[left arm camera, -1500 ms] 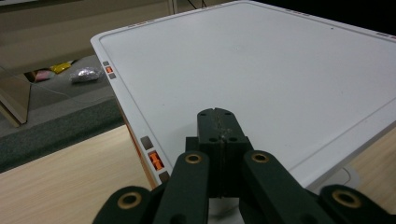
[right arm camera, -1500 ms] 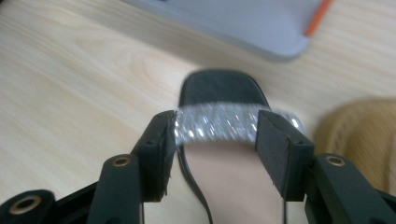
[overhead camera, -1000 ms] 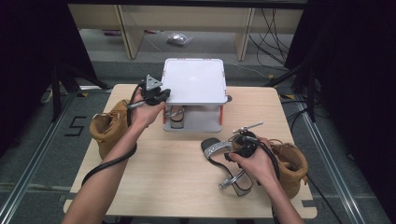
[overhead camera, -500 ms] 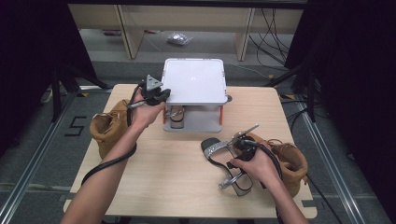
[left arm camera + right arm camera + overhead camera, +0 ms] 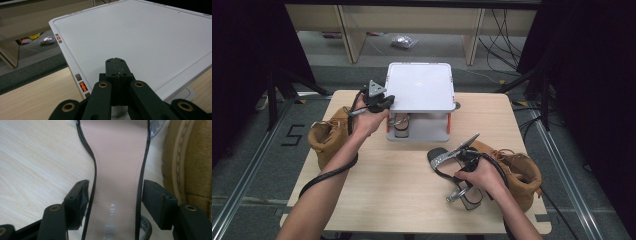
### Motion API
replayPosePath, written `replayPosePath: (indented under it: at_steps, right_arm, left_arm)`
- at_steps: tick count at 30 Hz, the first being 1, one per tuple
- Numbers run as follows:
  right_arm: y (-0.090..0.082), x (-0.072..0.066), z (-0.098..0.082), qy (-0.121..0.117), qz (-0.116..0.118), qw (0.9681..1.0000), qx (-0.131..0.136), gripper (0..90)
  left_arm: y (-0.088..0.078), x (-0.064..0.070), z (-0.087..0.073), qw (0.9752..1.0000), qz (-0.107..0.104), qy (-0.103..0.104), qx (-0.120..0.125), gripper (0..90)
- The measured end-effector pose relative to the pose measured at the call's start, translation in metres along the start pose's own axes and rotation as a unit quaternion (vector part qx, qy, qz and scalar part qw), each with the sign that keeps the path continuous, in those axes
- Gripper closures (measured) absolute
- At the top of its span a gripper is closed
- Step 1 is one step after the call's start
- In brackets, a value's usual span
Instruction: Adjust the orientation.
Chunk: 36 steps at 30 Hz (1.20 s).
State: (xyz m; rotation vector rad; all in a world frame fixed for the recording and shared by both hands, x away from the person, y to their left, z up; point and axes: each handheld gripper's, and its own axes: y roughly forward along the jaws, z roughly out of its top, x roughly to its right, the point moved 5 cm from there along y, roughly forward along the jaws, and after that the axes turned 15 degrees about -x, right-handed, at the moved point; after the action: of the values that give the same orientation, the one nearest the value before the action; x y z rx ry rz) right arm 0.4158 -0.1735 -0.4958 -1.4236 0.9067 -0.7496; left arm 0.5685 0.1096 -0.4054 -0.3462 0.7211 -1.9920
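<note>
I have the right gripper (image 5: 113, 202) lowered over a black high-heeled sandal (image 5: 457, 175) lying on the wooden table (image 5: 402, 185), near the right front, just beside a tan boot (image 5: 517, 172). In the right gripper view its jaws straddle the narrow waist of the sandal's pale pink insole (image 5: 117, 170); they have just been opening, and the pads stand just outside the black edges on both sides, so I record it as released with the shoe between the jaws, not yet gripped. My left gripper (image 5: 116, 72) is clenched on nothing, its closed tips held over the near edge of the white shelf top (image 5: 140, 37) of the small rack (image 5: 419, 87) at the table's far middle; a second tan boot (image 5: 329, 135) sits at the left edge. Handling estimate: the sandal looks light, with a stiff sole and shank but thin, floppy straps and a slim heel that could snag. The smooth insole lining may be slippery against the pads. The waist is the best hold in my judgement: narrowest, rigid, close to balance. Gripping a strap would let the shoe swing. I expect the toe to dip once lifted, so a firm squeeze across the sole edges is warranted.
</note>
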Motion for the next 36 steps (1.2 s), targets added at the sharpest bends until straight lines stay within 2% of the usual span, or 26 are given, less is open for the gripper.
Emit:
replayPosePath:
  at_steps: [3, 14, 17, 18, 19, 20, 26, 29, 30, 32, 36]
  right_arm:
    - [0.004, -0.002, 0.003, -0.007, 0.002, 0.9999, -0.007, 38.5]
    - [0.016, -0.003, 0.009, -0.006, 0.001, 0.9991, -0.043, 38.3]
    - [0.02, -0.003, 0.009, -0.016, 0.012, 0.9985, -0.051, 38.4]
    - [0.019, -0.003, 0.009, -0.008, 0.002, 0.9986, -0.053, 38.4]
    - [0.02, -0.003, 0.009, -0.015, 0.002, 0.9984, -0.054, 38.4]
    - [0.02, -0.003, 0.009, -0.011, 0.0, 0.9981, -0.061, 38.4]
    - [0.022, -0.003, 0.011, -0.008, -0.005, 0.9978, -0.066, 39.0]
    - [0.022, -0.003, 0.011, -0.01, 0.003, 0.9974, -0.072, 39.5]
    - [0.023, -0.004, 0.011, -0.004, -0.005, 0.9977, -0.068, 39.7]
    - [0.024, -0.001, 0.012, -0.018, -0.01, 0.9976, -0.066, 40.2]
    - [0.023, -0.004, 0.013, 0.01, -0.009, 0.9973, -0.072, 41.3]
  left_arm:
    - [0.0, 0.0, 0.0, 1.0, 0.0, 0.002, -0.001, 89.6]
    - [0.0, 0.0, 0.0, 1.0, 0.001, 0.004, -0.002, 89.6]
    - [0.0, 0.0, 0.0, 1.0, 0.0, 0.004, -0.002, 89.6]
    - [0.0, 0.0, 0.0, 1.0, 0.001, 0.004, -0.002, 89.6]
    - [0.0, 0.0, 0.0, 1.0, 0.001, 0.004, -0.002, 89.6]
    - [0.0, 0.0, 0.0, 1.0, 0.001, 0.004, -0.002, 89.6]
    - [0.0, 0.0, 0.0, 1.0, 0.0, 0.004, -0.002, 89.6]
    - [0.0, 0.0, 0.0, 1.0, 0.0, 0.004, -0.002, 89.6]
    - [0.0, 0.0, 0.0, 1.0, 0.0, 0.004, -0.002, 89.6]
    - [0.0, 0.0, 0.0, 1.0, 0.0, 0.004, -0.002, 89.6]
    - [0.0, 0.0, 0.0, 1.0, 0.0, 0.005, -0.002, 89.6]
